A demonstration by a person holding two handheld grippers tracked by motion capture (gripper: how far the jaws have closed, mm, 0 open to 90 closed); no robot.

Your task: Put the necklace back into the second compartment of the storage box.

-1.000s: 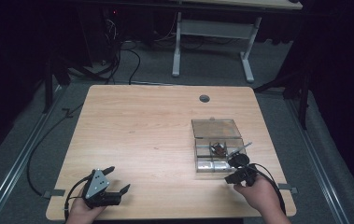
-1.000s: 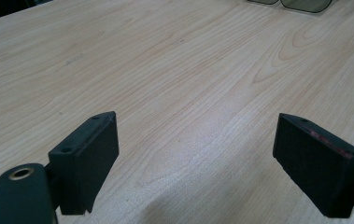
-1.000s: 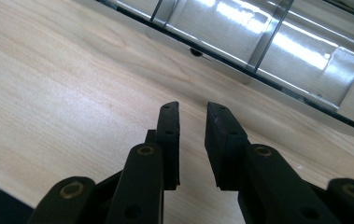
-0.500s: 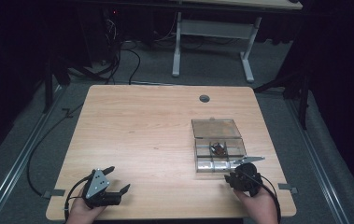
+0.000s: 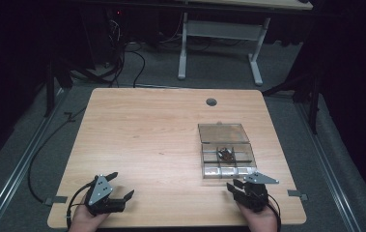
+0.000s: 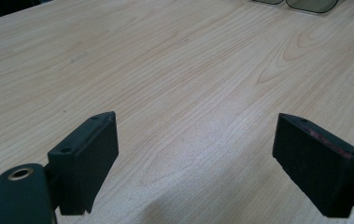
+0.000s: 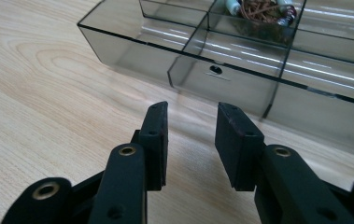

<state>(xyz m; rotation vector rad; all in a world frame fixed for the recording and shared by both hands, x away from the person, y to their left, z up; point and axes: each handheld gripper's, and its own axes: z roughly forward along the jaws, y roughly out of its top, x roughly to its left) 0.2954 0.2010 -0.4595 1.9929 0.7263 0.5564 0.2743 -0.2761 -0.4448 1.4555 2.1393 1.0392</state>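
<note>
- A clear smoky-grey plastic compartment box point(image 5: 227, 155) with its lid swung open behind it sits on the light wooden table point(image 5: 147, 135), right of centre in the high view.
- In one of the box's middle compartments lies a small tangle of brown cord with pale beads point(image 5: 226, 153); in the right gripper view the same tangle point(image 7: 263, 9) shows at the top edge, behind a divider wall.
- The right gripper point(image 5: 242, 188), black with a grey three-cornered plate on top, is held at the lower right of the high view, just below the box's near wall and apart from it.
- In the right gripper view the right gripper point(image 7: 191, 140) points at the near wall of the box point(image 7: 221, 77); its jaws stand a narrow gap apart, have just been opening, and hold nothing between them.
- The left gripper point(image 5: 118, 186) is at the lower left of the high view, near the table's front edge, well apart from the box.
- In the left gripper view the left gripper point(image 6: 195, 158) has its jaws spread wide over bare wood, holding nothing.
</note>
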